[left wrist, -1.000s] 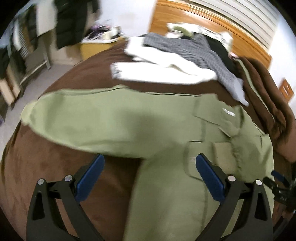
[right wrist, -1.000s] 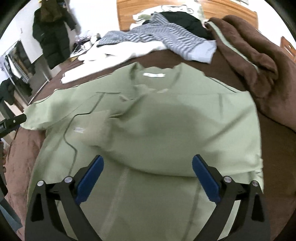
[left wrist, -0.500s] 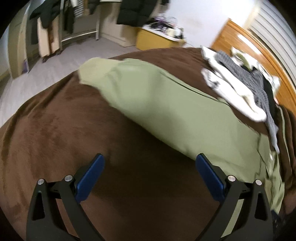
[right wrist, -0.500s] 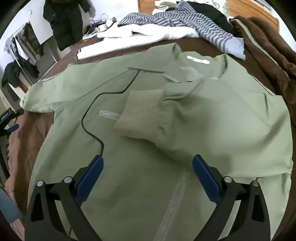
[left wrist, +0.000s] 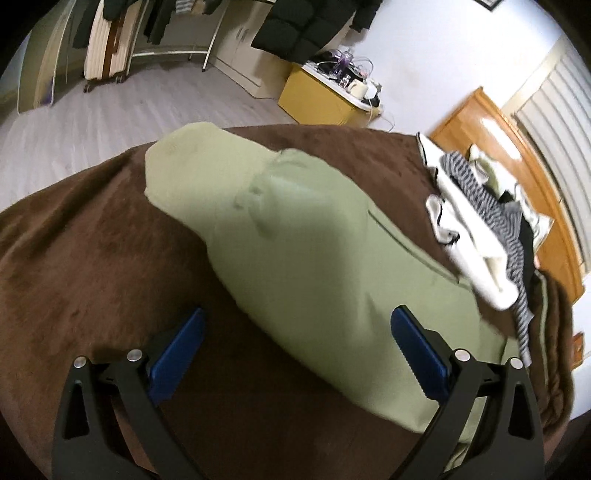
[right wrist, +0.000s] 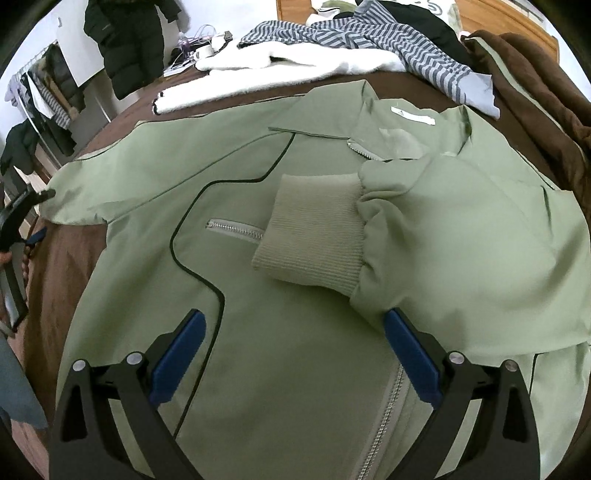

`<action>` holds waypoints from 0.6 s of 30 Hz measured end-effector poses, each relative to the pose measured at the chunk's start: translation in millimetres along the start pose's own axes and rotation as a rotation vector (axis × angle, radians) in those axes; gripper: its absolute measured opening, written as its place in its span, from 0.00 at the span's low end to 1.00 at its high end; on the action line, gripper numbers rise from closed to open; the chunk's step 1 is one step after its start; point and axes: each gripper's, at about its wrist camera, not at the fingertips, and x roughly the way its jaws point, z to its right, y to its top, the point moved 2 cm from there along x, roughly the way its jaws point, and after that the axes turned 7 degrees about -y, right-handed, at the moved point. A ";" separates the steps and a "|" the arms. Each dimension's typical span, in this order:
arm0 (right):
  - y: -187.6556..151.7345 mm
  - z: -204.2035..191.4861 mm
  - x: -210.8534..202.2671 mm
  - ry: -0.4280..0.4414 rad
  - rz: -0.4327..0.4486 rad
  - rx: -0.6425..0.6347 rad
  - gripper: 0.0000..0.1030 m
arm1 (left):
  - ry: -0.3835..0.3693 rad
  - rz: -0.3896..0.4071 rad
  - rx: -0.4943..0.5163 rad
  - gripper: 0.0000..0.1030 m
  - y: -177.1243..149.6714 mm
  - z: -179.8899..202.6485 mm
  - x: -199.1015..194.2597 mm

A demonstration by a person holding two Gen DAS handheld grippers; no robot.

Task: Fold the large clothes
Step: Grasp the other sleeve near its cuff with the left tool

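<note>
Since a second ago both views had closed in on the green jacket (right wrist: pixel 295 280), the left one swinging out toward its spread sleeve (left wrist: pixel 295 236). Nearest, the right hand-held gripper (right wrist: pixel 291 350) hovered wide open and empty over the jacket's zipped front, and the left hand-held gripper (left wrist: pixel 295 347) stood equally wide and empty, straddling the sleeve's near edge. Beyond, the other sleeve's ribbed cuff (right wrist: pixel 314 232) lay folded across the chest. The jacket lay flat on the brown bed cover (left wrist: pixel 92 251); farther off sat a white garment (right wrist: pixel 280 62) and a striped one (right wrist: pixel 369 33).
</note>
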 end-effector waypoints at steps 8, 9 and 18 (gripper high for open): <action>-0.6 -3.0 0.4 -0.002 0.000 0.007 0.94 | 0.055 -0.043 0.065 0.61 7.6 7.1 7.9; -0.4 -4.3 -0.5 0.000 0.002 0.007 0.94 | 0.079 -0.045 0.078 0.57 7.9 8.1 7.3; 15.9 -34.1 -9.7 0.058 0.050 -0.061 0.94 | 0.036 0.040 0.181 0.09 15.3 36.7 -15.7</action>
